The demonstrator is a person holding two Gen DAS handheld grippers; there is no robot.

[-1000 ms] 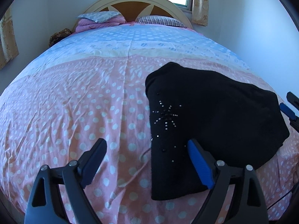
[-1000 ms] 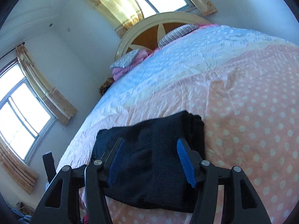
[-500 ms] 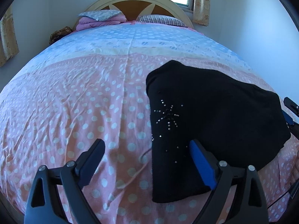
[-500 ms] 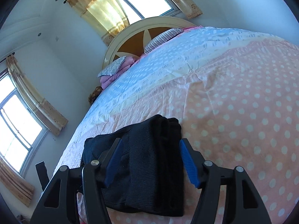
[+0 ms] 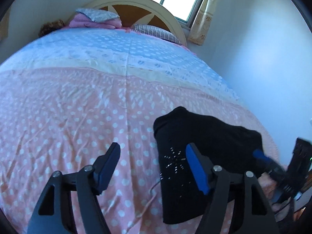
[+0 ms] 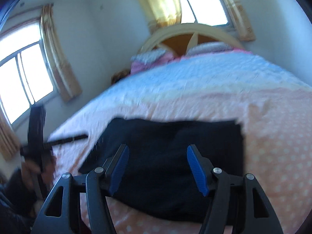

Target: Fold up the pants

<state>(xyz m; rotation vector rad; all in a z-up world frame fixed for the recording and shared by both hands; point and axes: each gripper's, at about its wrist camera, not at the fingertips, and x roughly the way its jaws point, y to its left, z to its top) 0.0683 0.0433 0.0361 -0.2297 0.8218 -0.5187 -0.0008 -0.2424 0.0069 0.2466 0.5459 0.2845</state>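
Note:
The black pants (image 5: pixel 206 152) lie folded into a compact rectangle on the pink polka-dot bedspread (image 5: pixel 78 117), rhinestone star on top. My left gripper (image 5: pixel 153 165) is open and empty, above the bedspread at the pants' left edge. My right gripper (image 6: pixel 158 167) is open and empty, raised above the folded pants (image 6: pixel 175 152). The right gripper also shows at the right edge of the left wrist view (image 5: pixel 273 167), and the left gripper shows blurred at the left of the right wrist view (image 6: pixel 37 140).
Pillows (image 5: pixel 97 17) and an arched headboard (image 5: pixel 140 9) stand at the far end of the bed. A white wall (image 5: pixel 263 58) runs along the bed's right side. Windows with yellow curtains (image 6: pixel 161 2) are behind and to the left.
Both grippers have pulled back and tilted up from the pants, staying open. The right wrist view has swung to face the headboard and is motion-blurred. The pants lie still.

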